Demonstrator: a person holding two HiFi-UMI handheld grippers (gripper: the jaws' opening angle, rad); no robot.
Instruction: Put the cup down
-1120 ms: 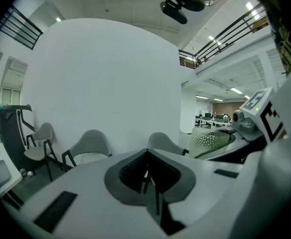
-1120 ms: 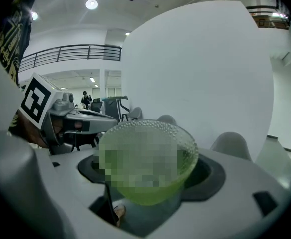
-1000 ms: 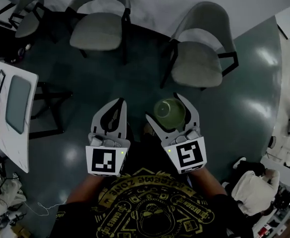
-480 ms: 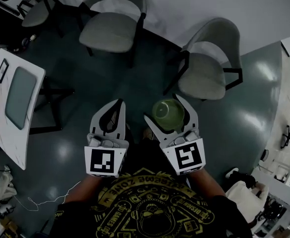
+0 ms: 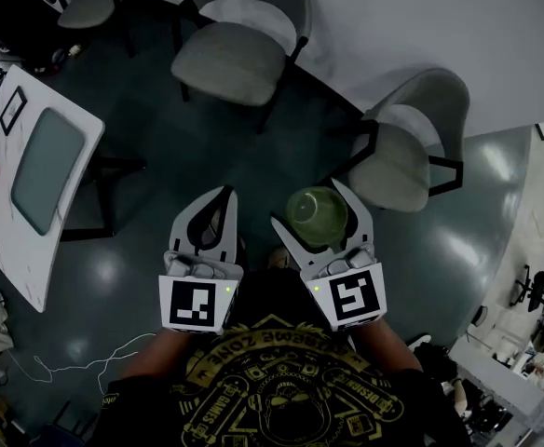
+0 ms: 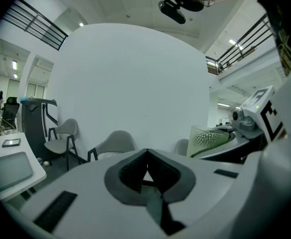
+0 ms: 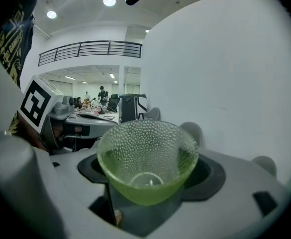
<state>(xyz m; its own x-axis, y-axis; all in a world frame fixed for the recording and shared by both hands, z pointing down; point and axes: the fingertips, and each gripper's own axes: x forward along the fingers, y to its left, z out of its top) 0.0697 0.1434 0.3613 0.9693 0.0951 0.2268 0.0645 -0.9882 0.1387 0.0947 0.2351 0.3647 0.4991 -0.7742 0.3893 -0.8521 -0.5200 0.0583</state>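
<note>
Two grippers hover over the dark floor (image 5: 160, 147). The right gripper (image 5: 309, 203) has its jaws clamped on the green cup (image 5: 317, 216), upright in mid-air. The left gripper (image 5: 218, 199) has its jaws together, empty. The cup is not yet down. It needs a surface next, probably the white desk (image 5: 16, 240), well apart at left. Grey chairs (image 5: 227, 59) line the wall.

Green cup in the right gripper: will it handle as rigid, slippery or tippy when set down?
The cup looks rigid: its rim is round within the right gripper. Its pebbled wall probably aids grip. Narrow base under a wide mouth: it may tip if released tilted.
</note>
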